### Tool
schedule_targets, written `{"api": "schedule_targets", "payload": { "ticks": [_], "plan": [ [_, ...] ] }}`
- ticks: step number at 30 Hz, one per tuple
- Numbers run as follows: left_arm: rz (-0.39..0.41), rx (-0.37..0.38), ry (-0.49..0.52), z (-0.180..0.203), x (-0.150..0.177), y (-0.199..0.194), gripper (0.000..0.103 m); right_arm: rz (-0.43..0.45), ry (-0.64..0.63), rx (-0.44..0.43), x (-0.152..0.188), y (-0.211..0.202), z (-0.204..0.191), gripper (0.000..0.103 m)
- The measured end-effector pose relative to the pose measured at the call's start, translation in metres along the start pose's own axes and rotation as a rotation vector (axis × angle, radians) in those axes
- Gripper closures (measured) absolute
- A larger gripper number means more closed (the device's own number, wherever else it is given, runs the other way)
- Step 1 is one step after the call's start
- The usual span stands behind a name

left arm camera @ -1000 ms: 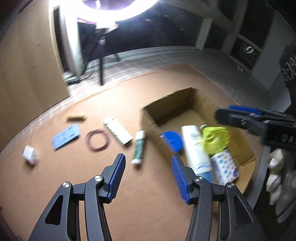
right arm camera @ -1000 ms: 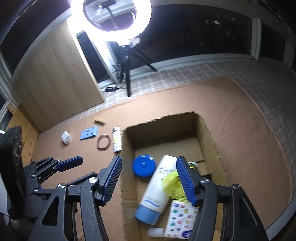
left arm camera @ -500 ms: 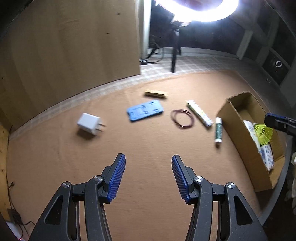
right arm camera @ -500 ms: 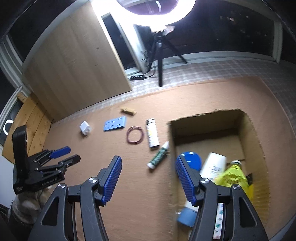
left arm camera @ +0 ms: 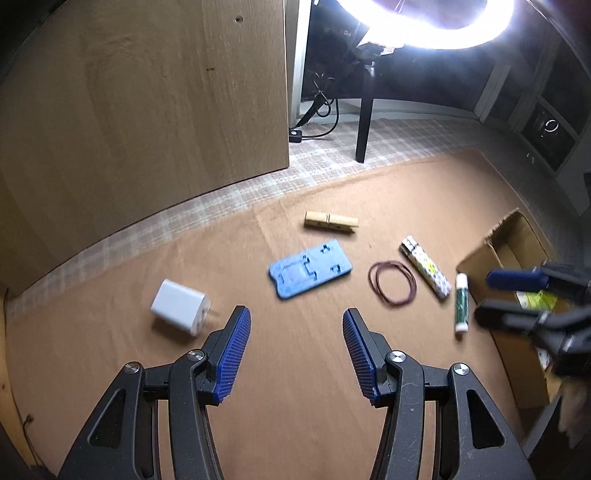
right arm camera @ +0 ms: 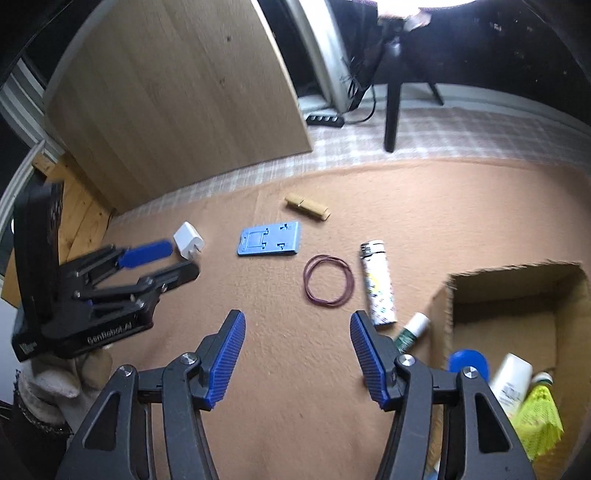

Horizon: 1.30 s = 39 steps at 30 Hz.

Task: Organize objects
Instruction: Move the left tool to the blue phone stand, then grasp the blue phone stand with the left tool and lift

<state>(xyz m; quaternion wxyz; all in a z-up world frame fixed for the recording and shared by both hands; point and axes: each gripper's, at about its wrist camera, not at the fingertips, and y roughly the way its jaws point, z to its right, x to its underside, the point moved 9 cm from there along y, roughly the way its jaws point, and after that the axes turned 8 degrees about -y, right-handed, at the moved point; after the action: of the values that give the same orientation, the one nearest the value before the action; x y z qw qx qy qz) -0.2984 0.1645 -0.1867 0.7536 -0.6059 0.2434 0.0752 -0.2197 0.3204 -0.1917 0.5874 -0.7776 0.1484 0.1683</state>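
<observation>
We hold both grippers over the brown mat (left arm camera: 303, 398), neither touching anything

Left gripper (left arm camera: 296, 354): jaws apart, nothing between the blue pads, only bare mat below. White charger plug (left arm camera: 180, 312) lies just left of its left fingertip

Right gripper (right arm camera: 296, 360): jaws closing a little, nothing between them, pads press on nothing. It shows at the right edge of the left wrist view, over the box's near side

Loose items on the mat, left to right in the left wrist view:
- charger plug, prongs pointing right
- blue flat plate (left arm camera: 310, 268) with cut-out slots, lying flat, near the middle
- wooden clothespin (left arm camera: 331, 222) beyond the plate, apart from it
- dark red rubber band ring (left arm camera: 393, 282) right of the plate, not touching it
- patterned lighter (left arm camera: 426, 272) just right of the ring, tilted, metal end away from us
- glue stick (left arm camera: 460, 303), white cap and green label, near the lighter's lower end, close to the box's left wall

Cardboard box (right arm camera: 448, 295) sits open at the right of the mat. Inside, in the right wrist view: blue round lid (right arm camera: 468, 361), white tube (right arm camera: 511, 380), yellow-green shuttlecock (right arm camera: 539, 415). Lower box contents are hidden behind the right finger

A gloved hand (right arm camera: 64, 373) holds the left gripper, seen at lower left of the right wrist view

Background: wooden panel (left arm camera: 140, 103), checked floor, ring light (left arm camera: 436, 26) on a tripod
</observation>
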Motion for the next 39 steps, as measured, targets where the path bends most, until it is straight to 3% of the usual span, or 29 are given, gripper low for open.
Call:
{"api": "schedule_targets", "payload": {
  "ticks": [8, 14, 19, 26, 31, 39],
  "plan": [
    [-0.058, 0.016, 0.008, 0.006, -0.027, 0.053, 0.047, -0.065, -0.033, 0.01, -0.003, 0.039, -0.003, 0.049],
    [-0.085, 0.07, -0.07, 0.006, -0.052, 0.084, 0.047, -0.082, -0.041, 0.037, -0.007, 0.058, 0.003, 0.049],
    [-0.131, 0.079, -0.069, 0.009, -0.058, 0.108, 0.048, -0.086, -0.022, 0.04, -0.009, 0.067, 0.009, 0.049],
    [-0.144, 0.047, -0.033, 0.025, -0.063, 0.127, 0.048, -0.094, -0.021, 0.06, -0.007, 0.074, 0.013, 0.049],
    [-0.138, -0.017, 0.037, 0.034, -0.064, 0.135, 0.049, -0.103, -0.025, 0.066, -0.006, 0.079, 0.015, 0.049],
    [-0.135, -0.027, 0.054, 0.028, -0.062, 0.133, 0.057, -0.126, -0.046, 0.059, -0.005, 0.082, 0.01, 0.049]
  ]
}}
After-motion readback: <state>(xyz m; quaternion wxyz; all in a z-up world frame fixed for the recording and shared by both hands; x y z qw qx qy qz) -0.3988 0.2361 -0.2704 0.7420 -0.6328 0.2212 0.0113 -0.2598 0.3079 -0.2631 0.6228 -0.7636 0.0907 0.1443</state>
